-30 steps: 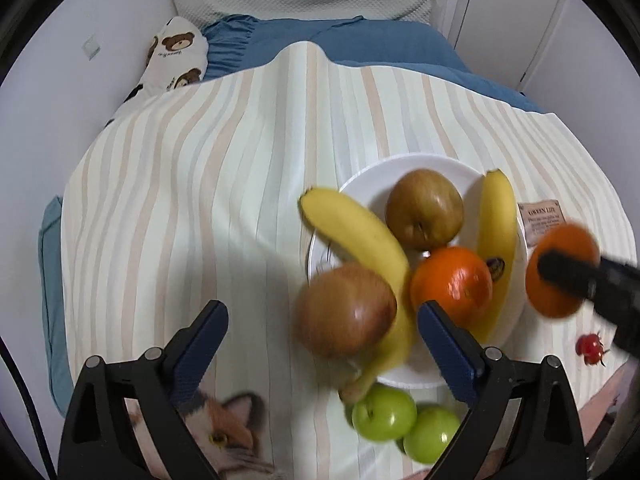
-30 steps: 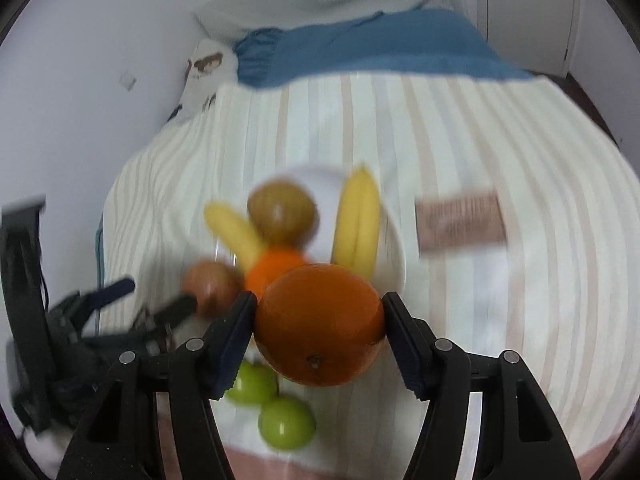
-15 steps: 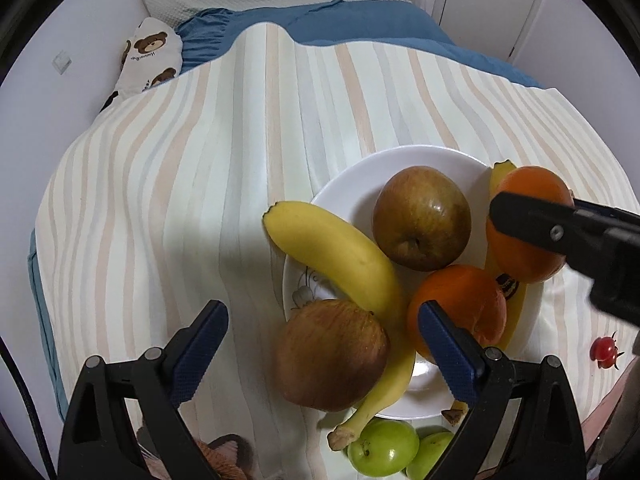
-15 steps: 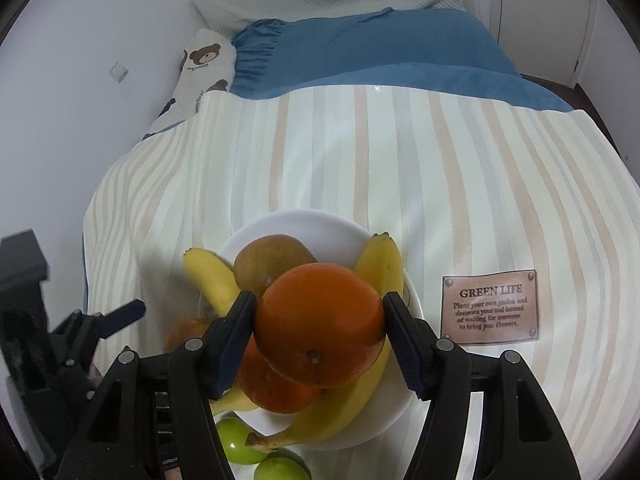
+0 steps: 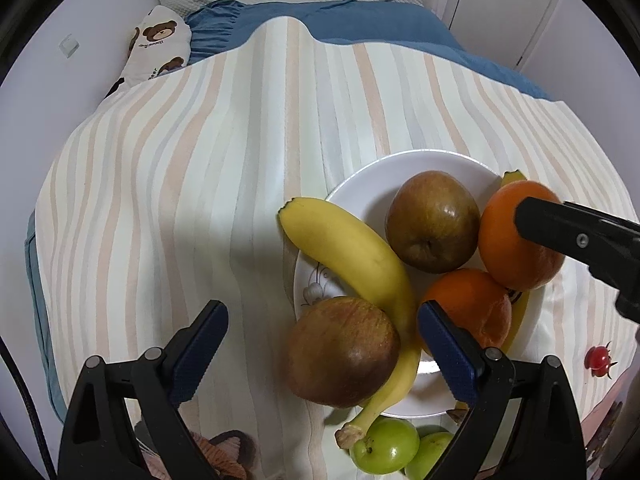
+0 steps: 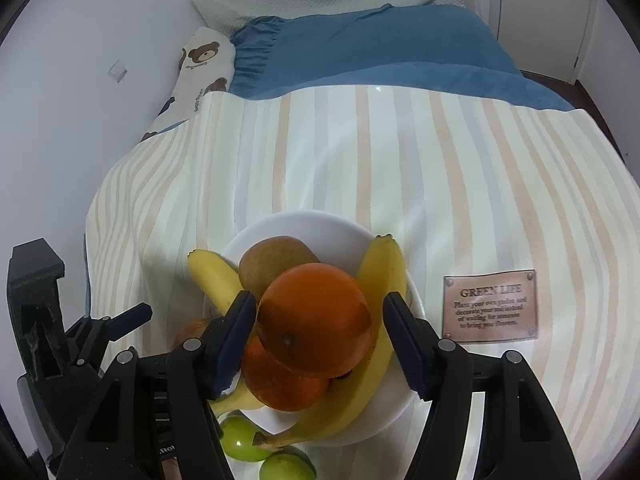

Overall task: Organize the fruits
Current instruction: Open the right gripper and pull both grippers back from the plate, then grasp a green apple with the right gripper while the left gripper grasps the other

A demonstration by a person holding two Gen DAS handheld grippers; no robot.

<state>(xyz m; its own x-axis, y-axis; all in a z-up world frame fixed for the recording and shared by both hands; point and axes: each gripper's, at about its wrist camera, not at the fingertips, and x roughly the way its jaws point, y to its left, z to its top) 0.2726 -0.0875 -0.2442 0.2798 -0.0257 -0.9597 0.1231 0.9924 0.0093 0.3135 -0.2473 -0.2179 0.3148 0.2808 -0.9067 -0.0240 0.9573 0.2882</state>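
A white plate (image 5: 420,164) (image 6: 304,222) on a striped cloth holds two bananas (image 5: 352,248) (image 6: 384,264), a brownish apple (image 5: 434,222) (image 6: 272,258) and an orange (image 5: 466,308) (image 6: 280,384). A second brownish apple (image 5: 342,350) sits at the plate's near left rim between the fingers of my open left gripper (image 5: 322,348). My right gripper (image 6: 318,344) has its jaws spread slightly wider than a second orange (image 6: 314,320) (image 5: 516,236), which rests on the fruit pile; gaps show on both sides.
Two green apples (image 5: 384,446) (image 6: 240,438) lie on the cloth just in front of the plate. A small red fruit (image 5: 598,358) lies to the right. A brown label patch (image 6: 490,306) is sewn on the cloth. Blue bedding and pillows lie behind.
My right gripper carried the orange from beside the plate over the pile, lowered it and opened its jaws off it. My left gripper moved in around the near apple.
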